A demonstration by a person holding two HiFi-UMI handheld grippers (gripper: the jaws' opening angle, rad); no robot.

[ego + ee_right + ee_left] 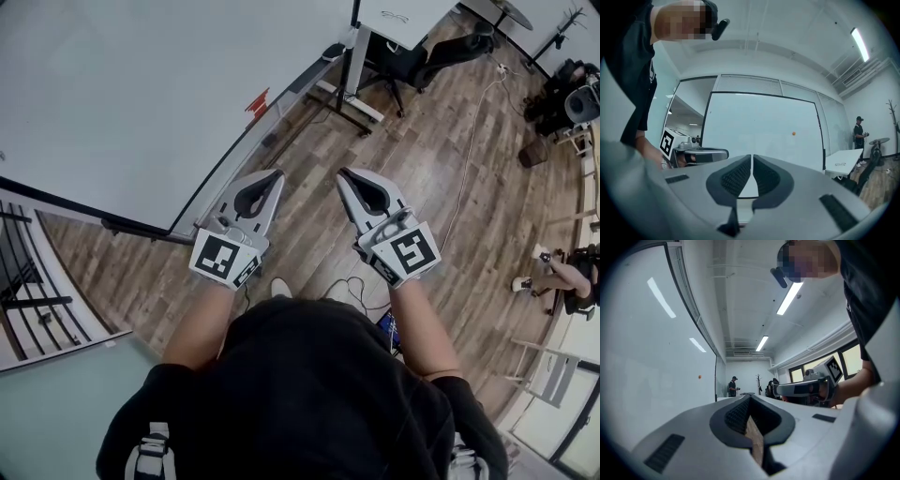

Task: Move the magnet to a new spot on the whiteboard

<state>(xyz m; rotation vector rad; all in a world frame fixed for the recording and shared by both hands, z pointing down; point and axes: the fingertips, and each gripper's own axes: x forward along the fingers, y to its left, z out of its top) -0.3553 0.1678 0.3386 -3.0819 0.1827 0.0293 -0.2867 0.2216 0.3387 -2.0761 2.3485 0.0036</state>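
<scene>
The magnet (258, 100) is a small orange-red knob on the face of the whiteboard (122, 94). In the head view it sits near the board's lower edge, towards the far end. It looks round from both gripper views, so no long axis can be made out.

The left tongs (277, 174) and the right tongs (343, 174) are held level, side by side over the wooden floor (309, 225). Each pair is pressed together with nothing between the pads. Both are well apart from the board.

The coming move turns on one relation: the magnet lies ahead and to the left of both tongs, and the left tongs are nearer the board. In the left gripper view the whiteboard (642, 357) runs away along the left side, and the magnet (699, 377) shows up and left of the left tongs (750, 398). The right gripper view faces the whiteboard (759, 117) more squarely — there the magnet (793, 133) sits above and right of the right tongs (752, 157).

My judgement is that whichever pair reaches must first spread its jaws. The rest of the board's face looks bare, leaving open room for a new spot. A white desk (403, 19) and an office chair (441, 52) stand beyond the board's far end.
</scene>
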